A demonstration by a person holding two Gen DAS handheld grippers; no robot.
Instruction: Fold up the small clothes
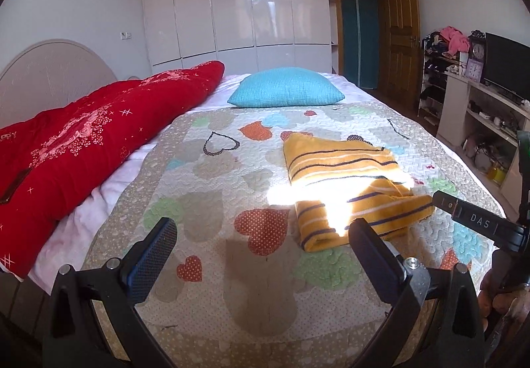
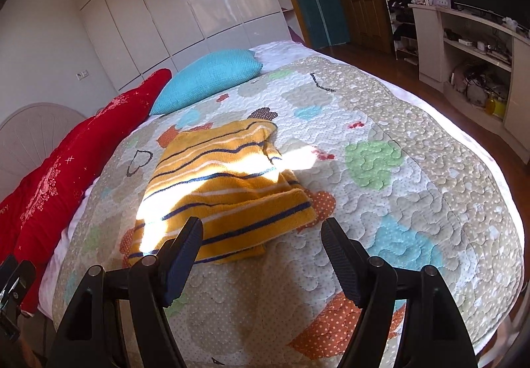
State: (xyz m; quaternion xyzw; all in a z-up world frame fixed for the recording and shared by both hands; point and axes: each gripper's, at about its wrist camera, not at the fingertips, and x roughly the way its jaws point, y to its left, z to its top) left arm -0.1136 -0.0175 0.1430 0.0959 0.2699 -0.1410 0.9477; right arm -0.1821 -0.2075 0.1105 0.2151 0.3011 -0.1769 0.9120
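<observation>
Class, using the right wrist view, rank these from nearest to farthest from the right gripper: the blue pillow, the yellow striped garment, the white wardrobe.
1. Yellow striped garment, lying on the quilt just beyond the right gripper.
2. Blue pillow, farther up the bed, toward the left.
3. White wardrobe, against the back wall.

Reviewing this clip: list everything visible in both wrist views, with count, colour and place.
striped garment: one, yellow with dark and white stripes, partly folded on the quilt
quilt: one, beige with coloured hearts, covering the bed
pillow: one, turquoise, far end of the quilt
red duvet: one, red, along the headboard side
headboard: one, pale, behind the duvet
wardrobe: one, glossy white, back wall
door: one, wooden, open
clocks: two, on the shelving unit
left gripper: black, open, empty
right gripper: black, open, empty
</observation>
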